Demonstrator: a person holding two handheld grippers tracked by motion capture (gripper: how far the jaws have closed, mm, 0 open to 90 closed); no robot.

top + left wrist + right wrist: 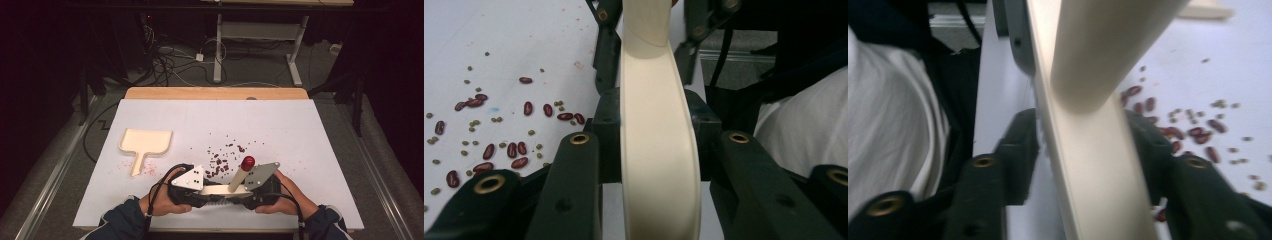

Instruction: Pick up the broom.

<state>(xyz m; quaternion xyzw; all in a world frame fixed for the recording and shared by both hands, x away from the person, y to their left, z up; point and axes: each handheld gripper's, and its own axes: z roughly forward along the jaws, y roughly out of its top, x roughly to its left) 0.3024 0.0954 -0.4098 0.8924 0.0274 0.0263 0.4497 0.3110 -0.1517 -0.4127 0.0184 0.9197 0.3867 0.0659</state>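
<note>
The brush (pixel 227 189) lies level between both grippers, left (pixel 200 192) and right (pixel 250 191) each clamping one end, handle (pixel 240 176) pointing up-right

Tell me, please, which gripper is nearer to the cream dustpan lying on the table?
Left. The left gripper sits just right of and below the dustpan; the right gripper is farther right, beyond the scattered beans.

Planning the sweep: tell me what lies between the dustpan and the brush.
Bare white table, then scattered beans close to the brush, in the high view; dustpan sits apart.
</note>
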